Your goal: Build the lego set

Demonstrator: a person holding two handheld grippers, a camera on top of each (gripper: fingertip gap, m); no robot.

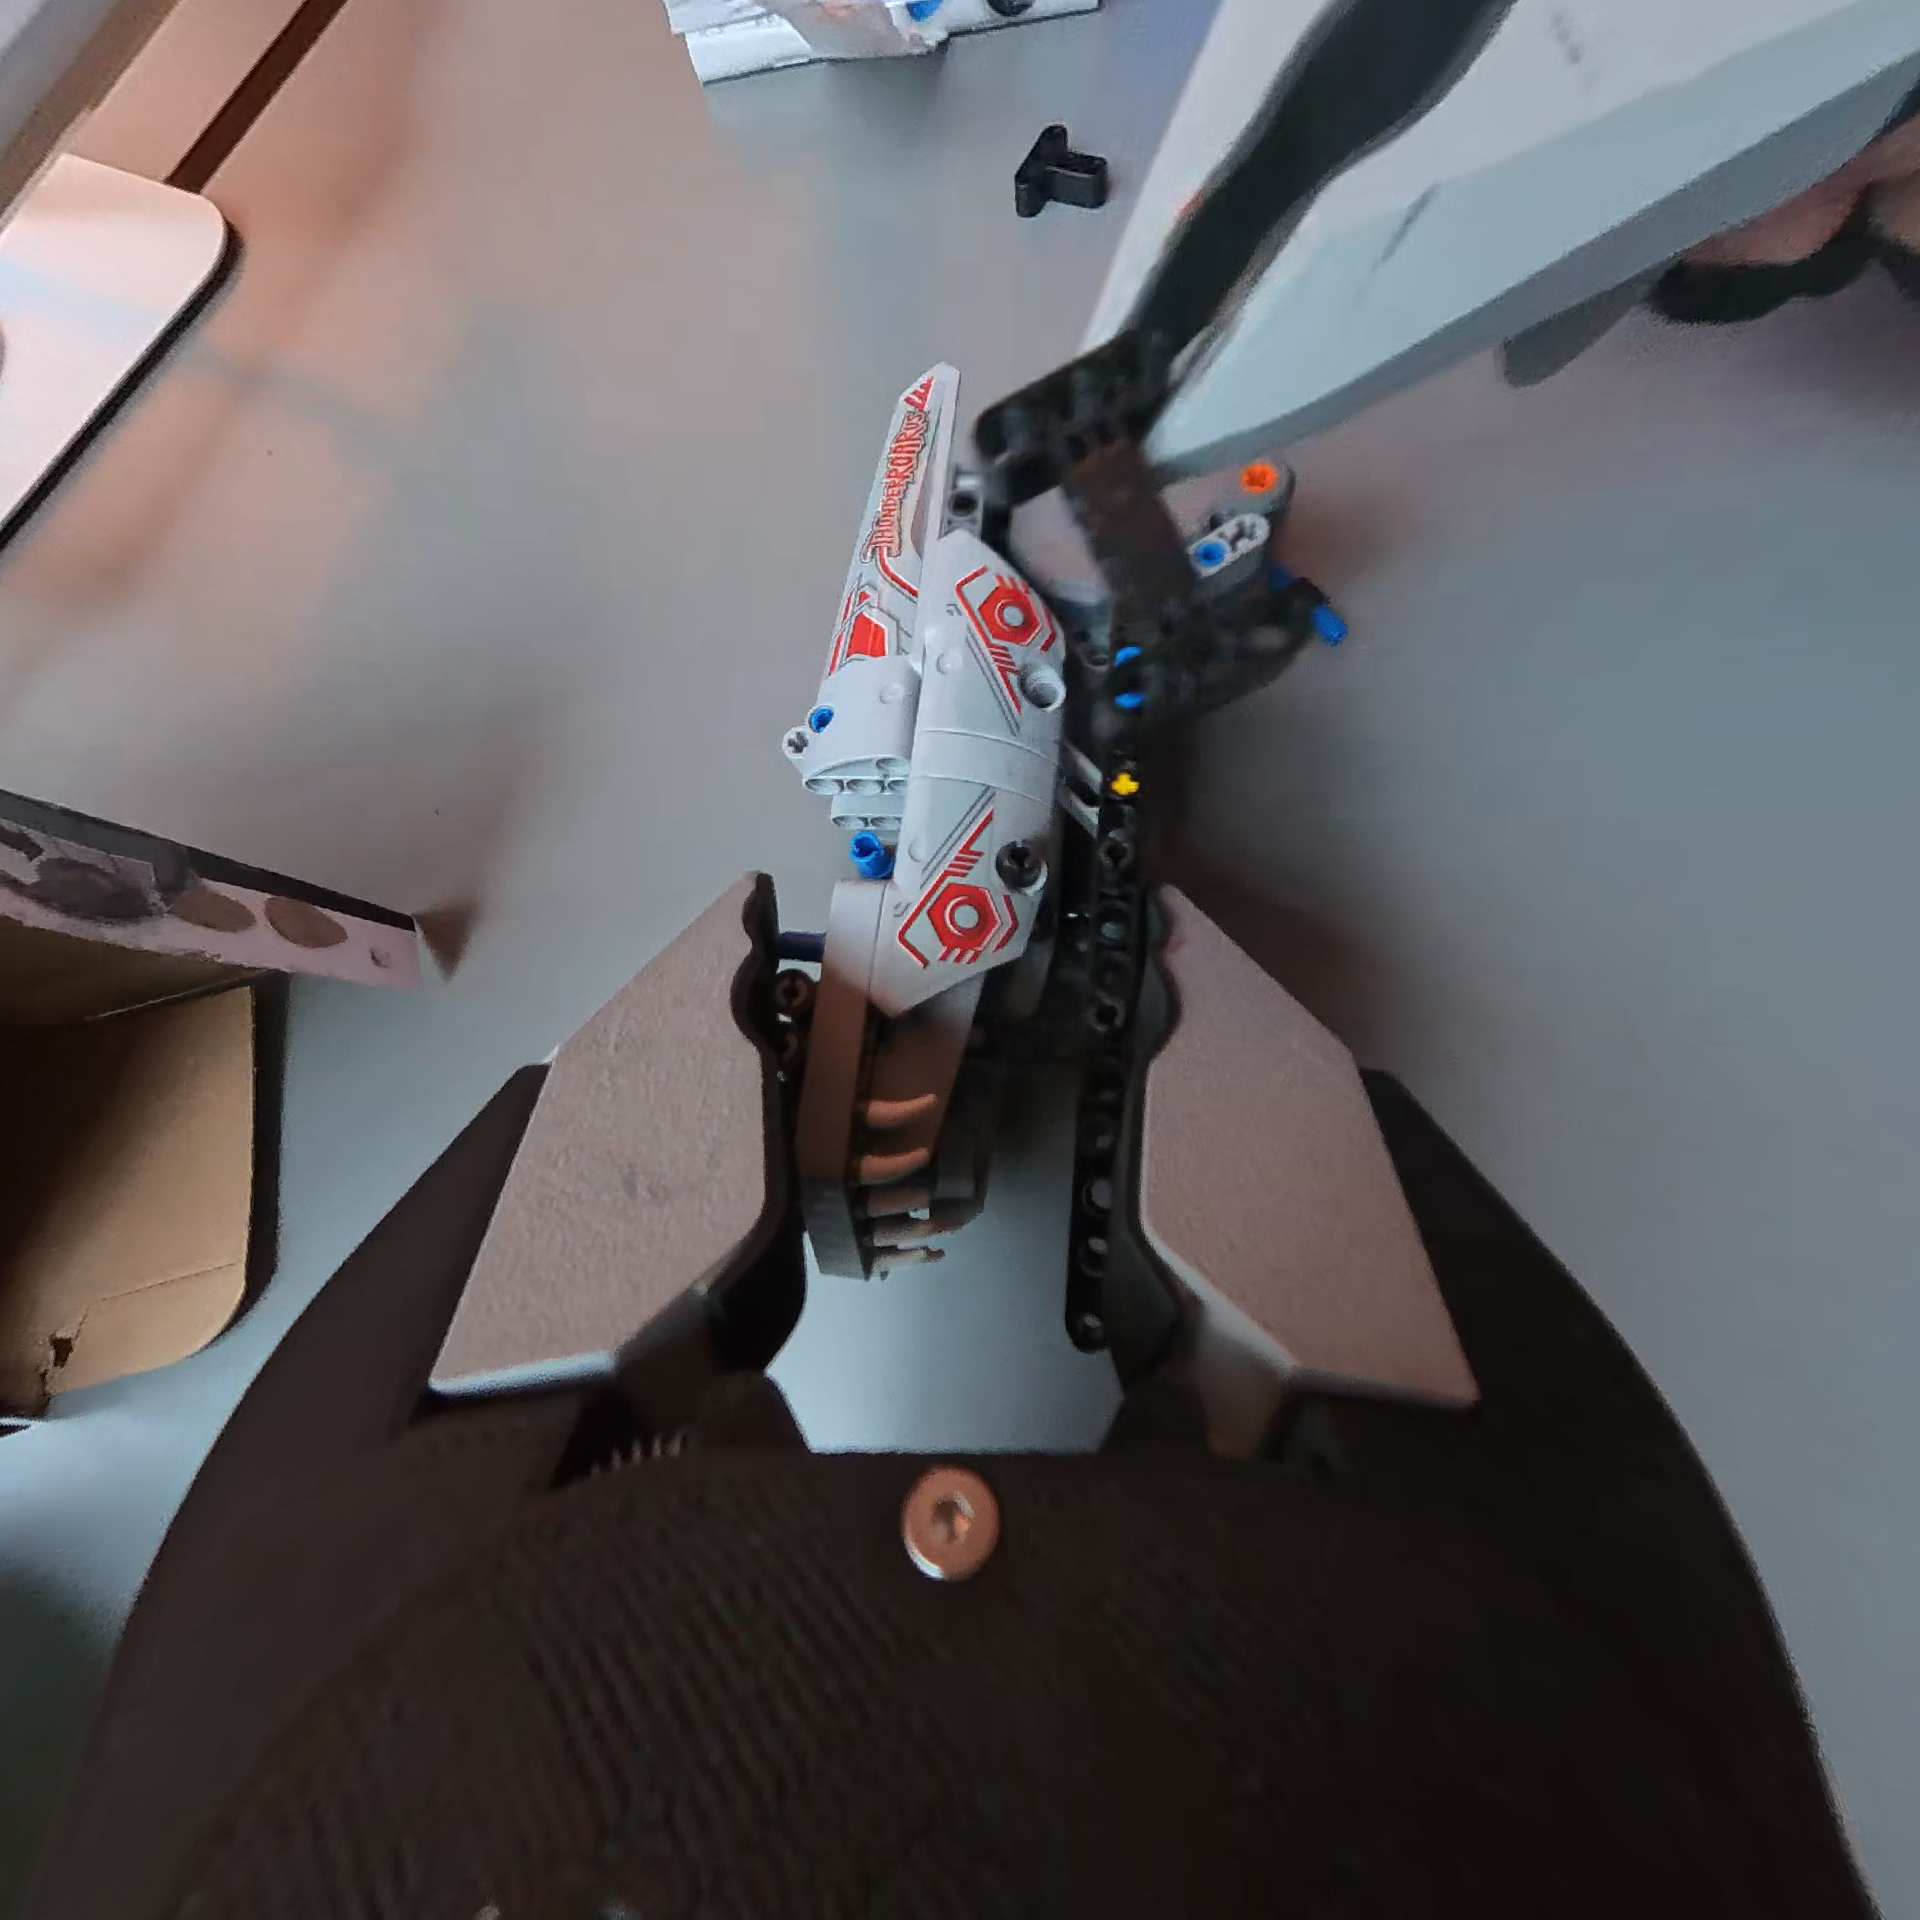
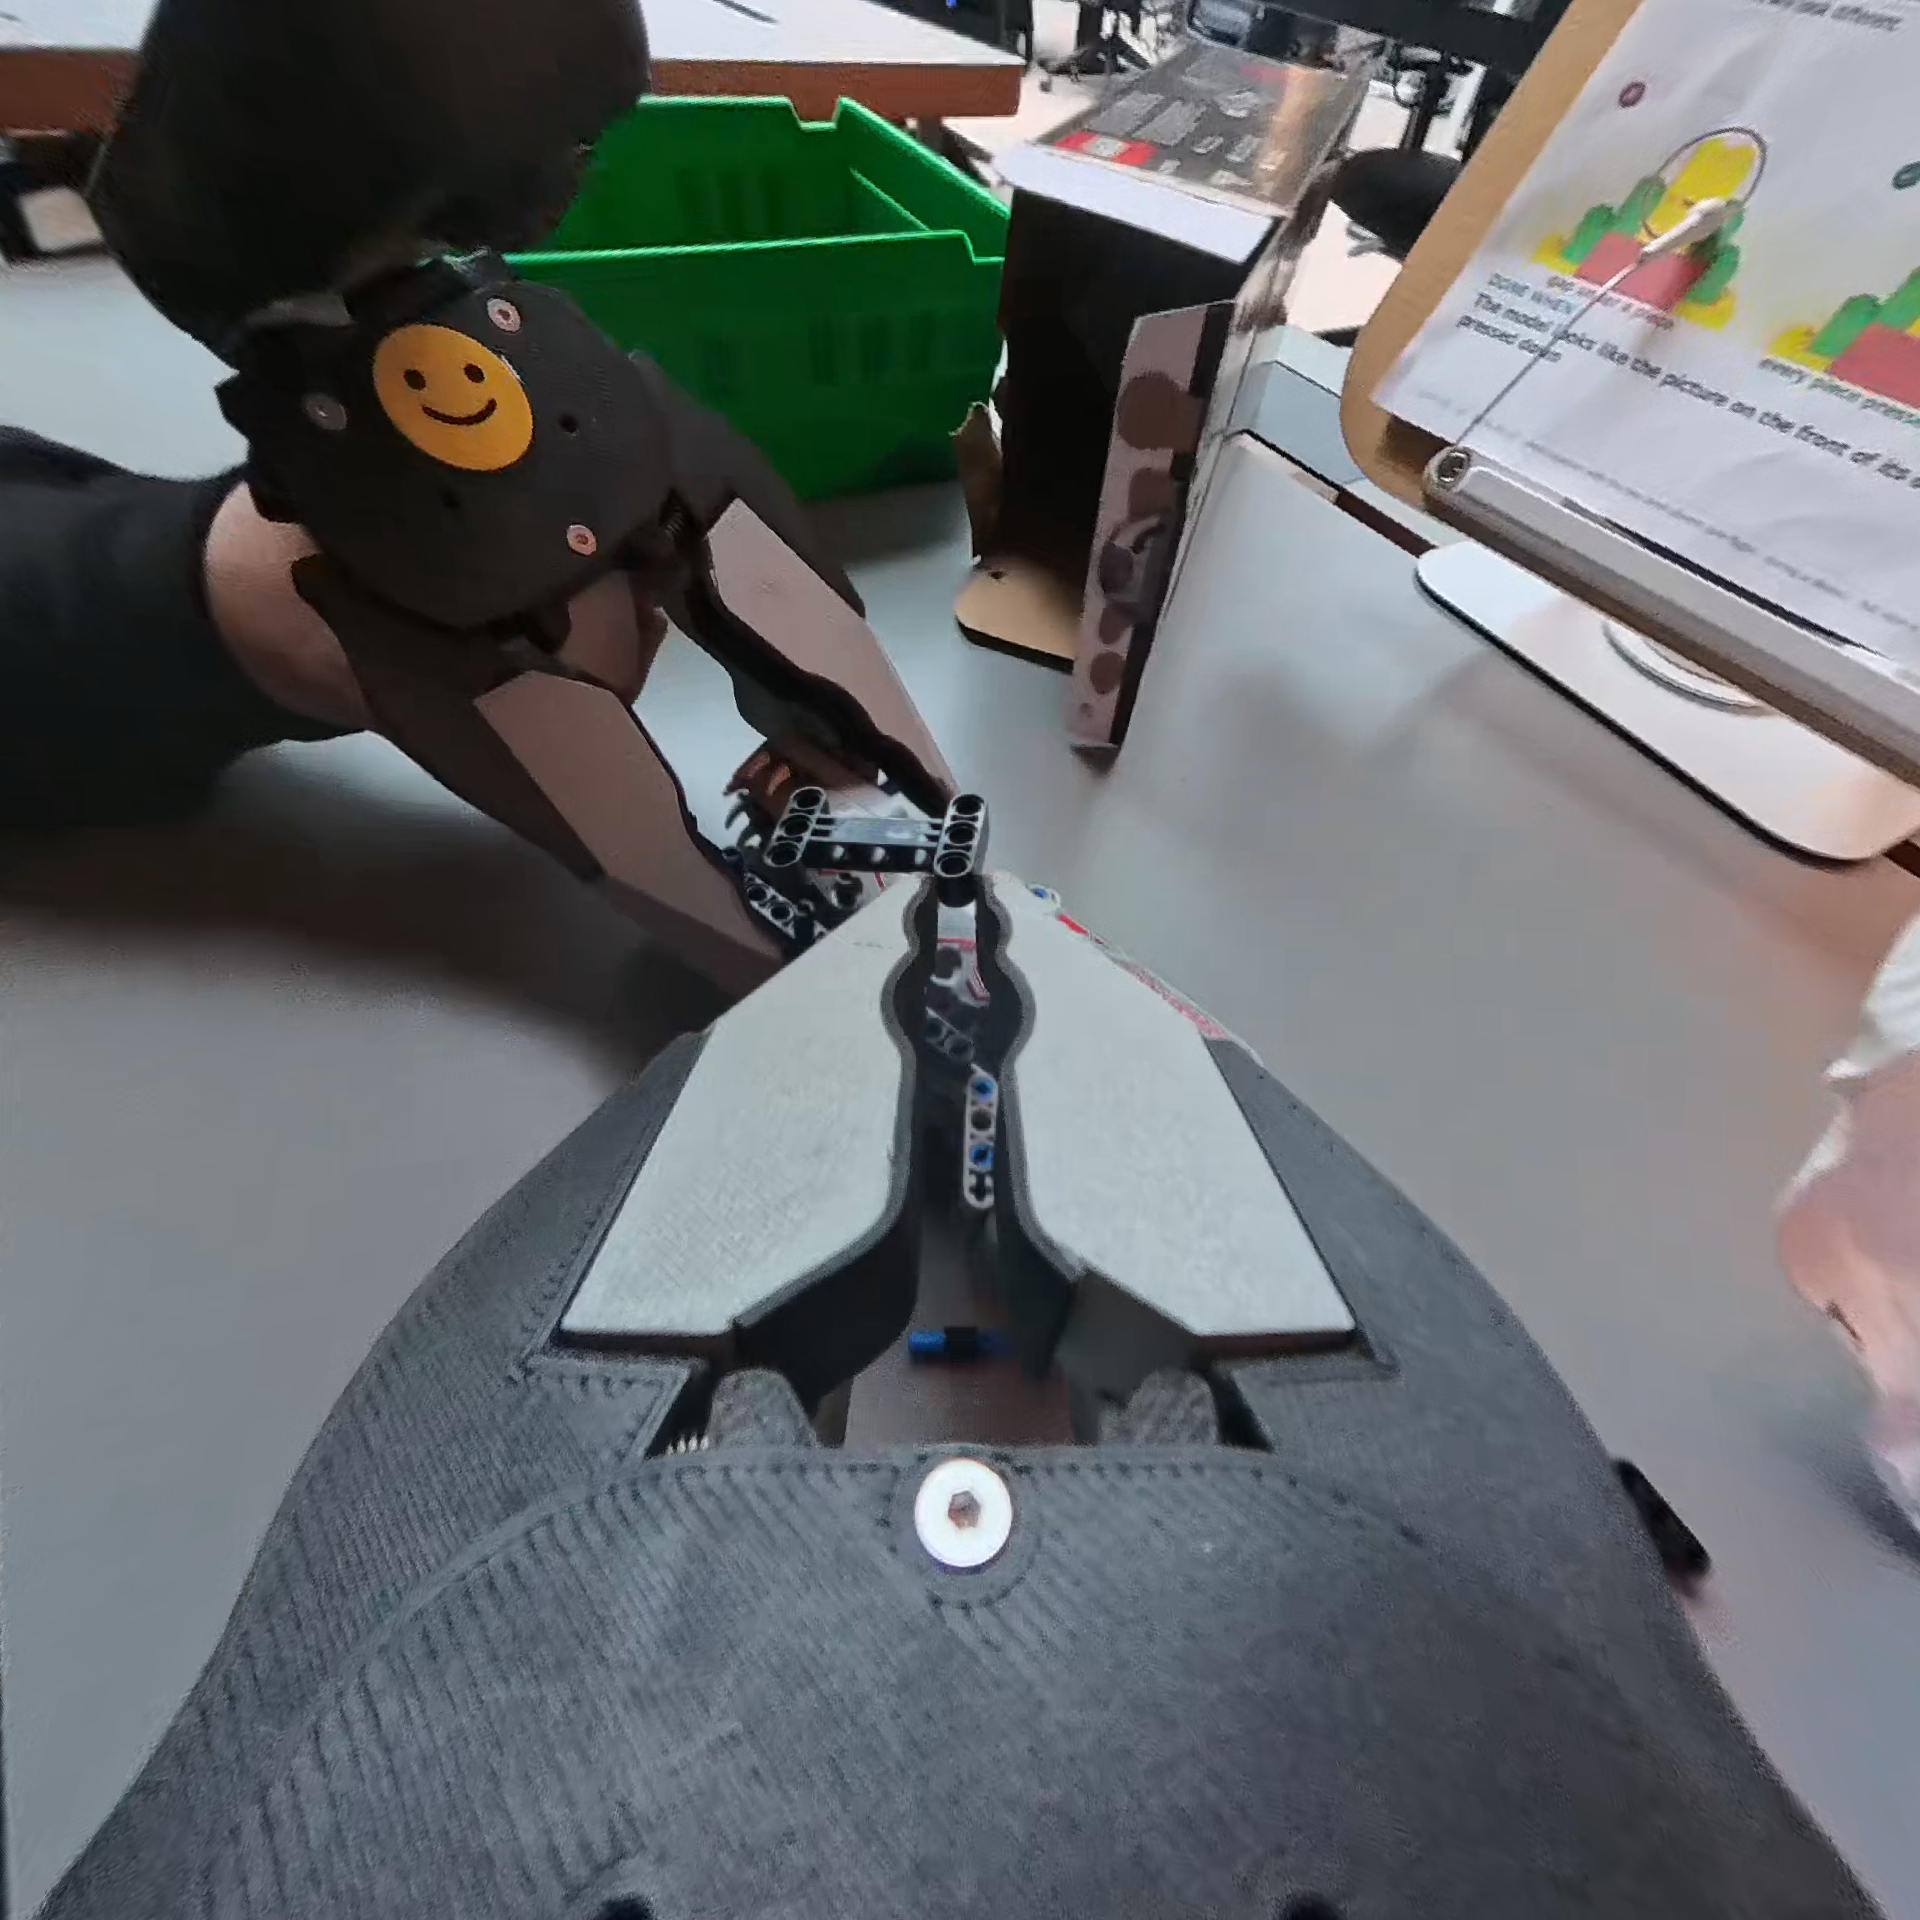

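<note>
My left gripper (image 1: pixel 961 935) is shut on the partly built lego model (image 1: pixel 966 727). The model has grey panels with red markings on a frame of black beams. Both pads press on its black sides and hold it over the grey table (image 1: pixel 520 520). My right gripper (image 2: pixel 951 899) is shut on a black H-shaped frame piece (image 2: pixel 883 831), pinched at one end by the fingertips. That piece is at the far end of the model, next to the left gripper's fingers (image 2: pixel 644 790). In the left wrist view the right gripper (image 1: pixel 1122 416) comes in from the upper right with the black frame (image 1: pixel 1049 426).
A loose black piece (image 1: pixel 1058 171) and paper sheets (image 1: pixel 810 42) lie farther back on the table. A green bin (image 2: pixel 779 281), a cardboard box (image 2: pixel 1132 312) and an instruction sheet on a stand (image 2: pixel 1662 260) stand behind. A hand (image 2: pixel 1860 1195) is at the right edge. The gap from one gripper's tips to the other's is roughly 7 cm.
</note>
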